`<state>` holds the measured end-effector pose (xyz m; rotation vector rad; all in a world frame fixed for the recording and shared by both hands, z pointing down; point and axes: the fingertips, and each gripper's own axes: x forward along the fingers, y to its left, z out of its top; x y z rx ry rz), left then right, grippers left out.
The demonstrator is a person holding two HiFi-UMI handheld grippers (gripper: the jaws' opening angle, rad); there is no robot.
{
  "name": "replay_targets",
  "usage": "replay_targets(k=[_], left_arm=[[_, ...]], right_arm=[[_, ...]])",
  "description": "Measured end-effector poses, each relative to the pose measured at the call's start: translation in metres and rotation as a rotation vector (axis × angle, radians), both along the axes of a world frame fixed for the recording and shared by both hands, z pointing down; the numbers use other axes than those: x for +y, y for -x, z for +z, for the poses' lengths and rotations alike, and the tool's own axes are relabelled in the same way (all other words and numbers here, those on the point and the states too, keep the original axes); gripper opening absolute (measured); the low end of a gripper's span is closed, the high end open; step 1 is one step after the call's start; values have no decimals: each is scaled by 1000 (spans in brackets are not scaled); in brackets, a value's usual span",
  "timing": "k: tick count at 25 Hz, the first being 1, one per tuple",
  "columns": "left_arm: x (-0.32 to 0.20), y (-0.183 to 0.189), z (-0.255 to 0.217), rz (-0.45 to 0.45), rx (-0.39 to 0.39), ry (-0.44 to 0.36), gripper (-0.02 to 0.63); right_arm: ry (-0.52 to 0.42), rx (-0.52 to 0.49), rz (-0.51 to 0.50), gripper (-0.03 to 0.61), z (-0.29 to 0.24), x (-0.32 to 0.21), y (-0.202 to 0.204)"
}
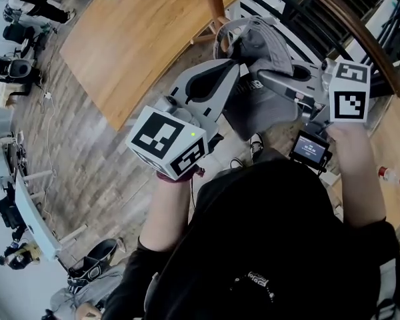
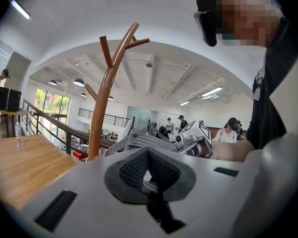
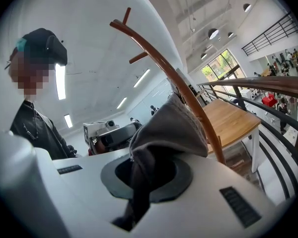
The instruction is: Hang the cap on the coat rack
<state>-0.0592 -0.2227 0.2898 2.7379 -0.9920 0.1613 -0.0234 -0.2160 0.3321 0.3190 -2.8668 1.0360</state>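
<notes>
Up at chest height, pinching the soft grey fabric cap (image 3: pixel 169 128) tight in the right gripper (image 3: pixel 136 192), jaws fully closed. Left gripper (image 2: pixel 148 155) closed and empty alongside, likely steadying. Held up toward the brown branching wooden coat rack (image 2: pixel 107 83) beyond, ready for hooking.

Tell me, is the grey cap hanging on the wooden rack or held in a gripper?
Held. The right gripper's jaws are shut on the cap's fabric, and the coat rack's visible pegs are bare.
</notes>
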Motion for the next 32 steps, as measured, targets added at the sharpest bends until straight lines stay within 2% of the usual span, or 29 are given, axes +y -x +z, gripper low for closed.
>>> replay_targets(k=[14,24,29,32], left_arm=[[4,4,-12,-48,-8,1,3],[2,4,6,-85,-33,10,5],[13,-8,8,-55,-48,20,5],[10,-7,13,-46,-37,43,5]], right_arm=[[5,-18,-38,20,-11,1,4],[35,-38,-68,20,7,0,3],[22,-7,-92,20,10,9,3],[58,-14,-95,20,15,7,0]])
